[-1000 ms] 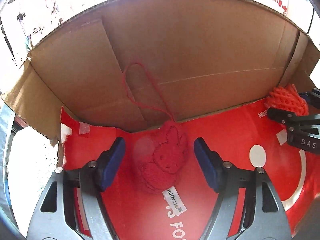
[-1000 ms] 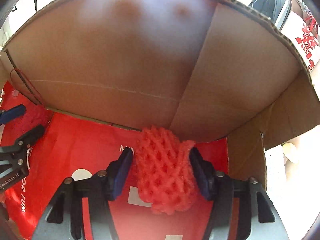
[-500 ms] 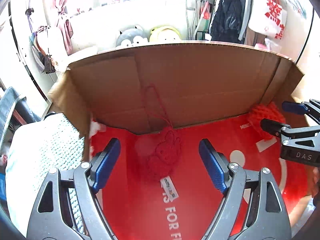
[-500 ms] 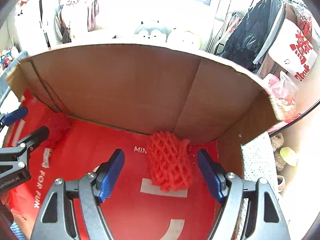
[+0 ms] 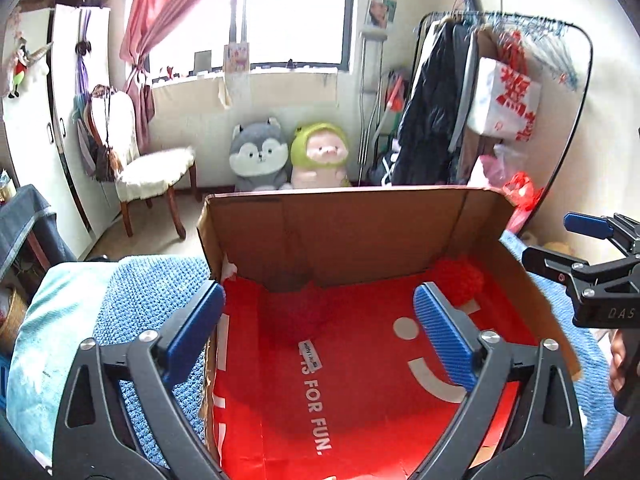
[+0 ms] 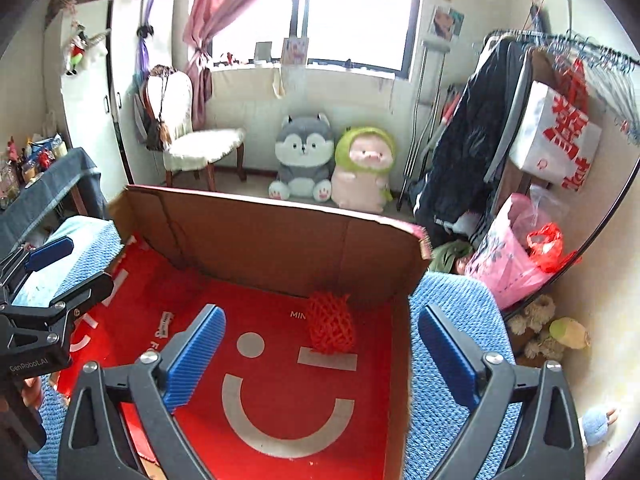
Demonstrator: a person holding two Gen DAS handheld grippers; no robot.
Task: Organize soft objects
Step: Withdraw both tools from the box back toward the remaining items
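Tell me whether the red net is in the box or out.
In. The red net lies on the box floor by the back wall, both grippers' jaws open and clear.

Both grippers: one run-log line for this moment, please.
left gripper: open | right gripper: open | red plush, red mesh sleeve: in box

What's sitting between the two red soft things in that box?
Only bare red box floor, printed with a grey smiley, between red plush and net ball; right wrist view.
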